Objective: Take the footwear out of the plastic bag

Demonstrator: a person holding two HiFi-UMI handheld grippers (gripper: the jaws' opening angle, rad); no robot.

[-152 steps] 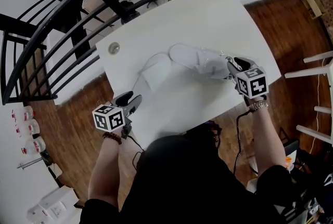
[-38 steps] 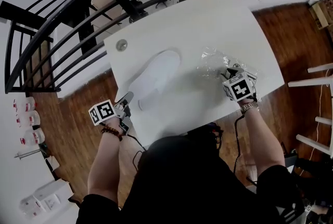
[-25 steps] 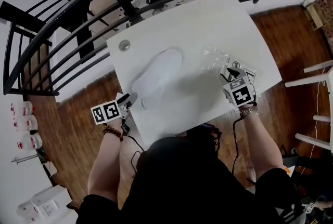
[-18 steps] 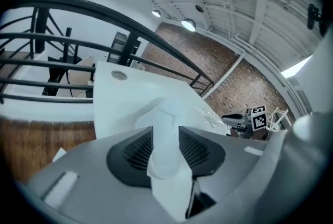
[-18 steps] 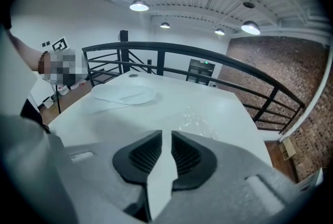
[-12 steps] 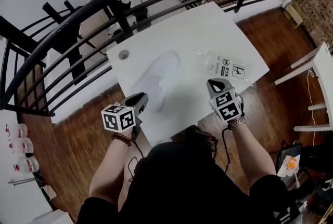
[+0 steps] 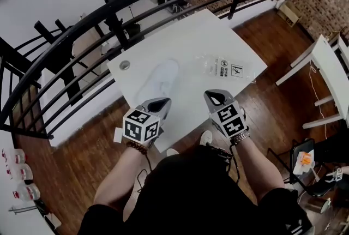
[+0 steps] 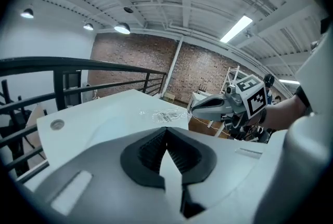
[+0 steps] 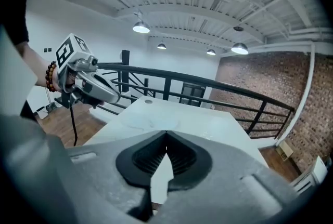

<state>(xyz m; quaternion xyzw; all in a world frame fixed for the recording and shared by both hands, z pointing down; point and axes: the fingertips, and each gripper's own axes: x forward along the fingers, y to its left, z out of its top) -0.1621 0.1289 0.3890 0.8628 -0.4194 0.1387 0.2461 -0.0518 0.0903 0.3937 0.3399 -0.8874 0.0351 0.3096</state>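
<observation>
The white slipper (image 7: 158, 80) is seen lying bare on the white table (image 7: 202, 32), left of centre in the head view. It is well apart from the clear plastic bag (image 7: 224, 68), which lies flat to its right with a printed label facing up. The footwear is judged to be already out of the bag.

The slipper is judged light, soft and floppy, so it would sag if pinched at one end. A hold on the firmer sole edge or the heel rim would be preferred. The bag is judged thin, slippery and easily crumpled.

The left gripper (image 7: 157, 103) is clenched on nothing. Its jaws have just been closing, and only bare table is seen past the meeting pads. The right gripper (image 7: 215, 97) is likewise clamped shut and empty.

Both grippers are held side by side in the lower middle of the head view, above the table's near edge. They are tilted forward and slightly down, with the marker cubes turned toward the person.
</observation>
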